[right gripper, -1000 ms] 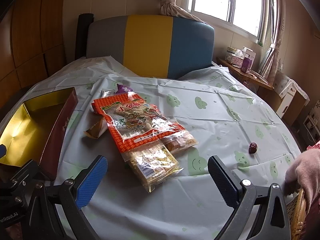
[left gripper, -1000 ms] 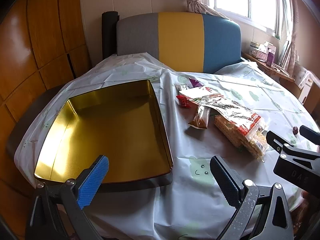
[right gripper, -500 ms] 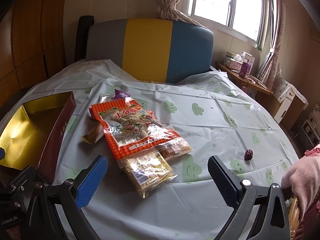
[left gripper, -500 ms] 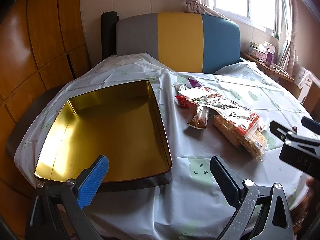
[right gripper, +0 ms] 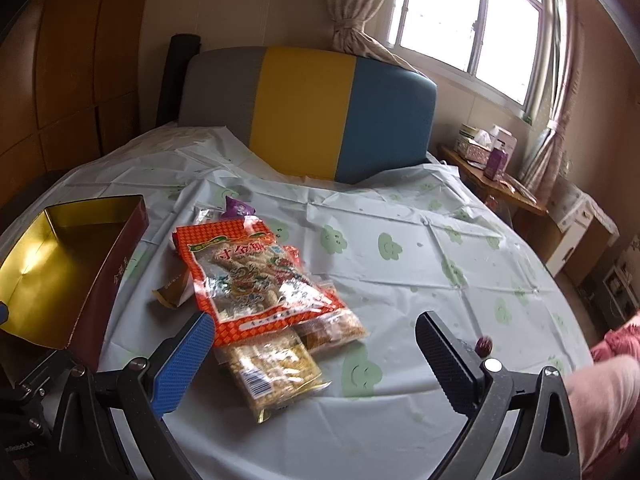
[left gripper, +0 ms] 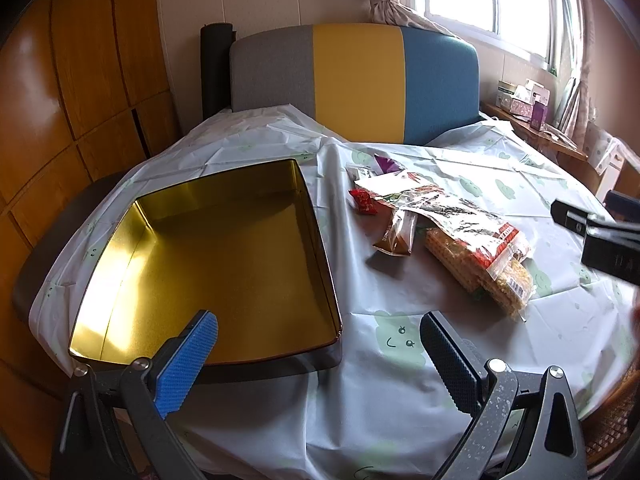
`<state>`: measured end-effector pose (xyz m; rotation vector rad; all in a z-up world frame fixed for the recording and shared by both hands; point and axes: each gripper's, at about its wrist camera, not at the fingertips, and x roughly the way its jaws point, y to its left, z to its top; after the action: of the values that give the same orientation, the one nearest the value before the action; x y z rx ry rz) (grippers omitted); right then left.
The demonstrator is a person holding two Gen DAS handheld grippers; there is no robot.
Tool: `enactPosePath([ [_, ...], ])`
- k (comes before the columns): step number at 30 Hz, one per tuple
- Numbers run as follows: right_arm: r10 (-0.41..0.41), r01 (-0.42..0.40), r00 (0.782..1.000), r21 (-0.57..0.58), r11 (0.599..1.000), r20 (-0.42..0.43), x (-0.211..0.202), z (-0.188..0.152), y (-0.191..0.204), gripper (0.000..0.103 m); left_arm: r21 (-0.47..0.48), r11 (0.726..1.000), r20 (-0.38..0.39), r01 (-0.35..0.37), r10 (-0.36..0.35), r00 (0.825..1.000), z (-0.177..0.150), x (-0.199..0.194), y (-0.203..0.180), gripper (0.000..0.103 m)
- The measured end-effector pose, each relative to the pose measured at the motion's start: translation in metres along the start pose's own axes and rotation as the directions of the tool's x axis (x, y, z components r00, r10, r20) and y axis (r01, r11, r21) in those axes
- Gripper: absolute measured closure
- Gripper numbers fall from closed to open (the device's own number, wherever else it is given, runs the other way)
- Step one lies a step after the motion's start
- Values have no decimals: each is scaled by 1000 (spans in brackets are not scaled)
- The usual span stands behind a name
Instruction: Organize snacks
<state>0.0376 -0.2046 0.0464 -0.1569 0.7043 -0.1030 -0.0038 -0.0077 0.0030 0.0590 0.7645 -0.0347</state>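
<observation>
Both tongs wide open, nothing held: left tongs (left gripper: 318, 340) at the bottom of the left wrist view, right tongs (right gripper: 314, 346) at the bottom of the right wrist view.

Likely troubles from here, as a judgement:
- Glossy red snack bag (right gripper: 256, 276) overlapping 2 clear cracker packs (right gripper: 276, 372) at its lower end; a pinch on the top bag alone could drag or spill the packs beneath, or slip off the slick film.
- Hard squeeze on the cracker packs, crumbled contents.
- Thin plastic tablecloth (right gripper: 400, 280) loose and creased over the tabletop; low fingers could snag and pull it, shifting the whole pile.
- Small brown packet (right gripper: 172, 292) half tucked under the red bag's left edge, easy to miss; same for the purple wrapper (right gripper: 238, 210) at the pile's far end.
- Small dark red sweet (right gripper: 484, 345) alone at lower right, just beside the right finger, prone to rolling.

Snack pile at center of the right wrist view, directly ahead of the right tongs, its nearest pack between the 2 fingers in the picture. Empty gold tin (left gripper: 208, 256) at left center of the left wrist view, right in front of the left tongs, snacks just to its right.
</observation>
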Motion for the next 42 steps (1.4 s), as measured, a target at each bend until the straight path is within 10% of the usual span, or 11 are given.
enactPosePath([
  [22,20,-17,998,52,999,-57,79,31,-91,1,53,996,-50,71,-68,996,15,15,-23,1],
  [29,103,-78,986,187,979,-129,97,27,-108,1,-14,973,-191,232,-230,954,32,44,-33,2],
  [38,108,-80,985,205,976,-133,96,27,-112,1,-62,956,-249,286,-292,923,61,70,-58,45],
  [42,108,-82,986,199,977,-127,94,28,-112,1,-115,942,-257,317,-336,906,75,91,-64,47],
])
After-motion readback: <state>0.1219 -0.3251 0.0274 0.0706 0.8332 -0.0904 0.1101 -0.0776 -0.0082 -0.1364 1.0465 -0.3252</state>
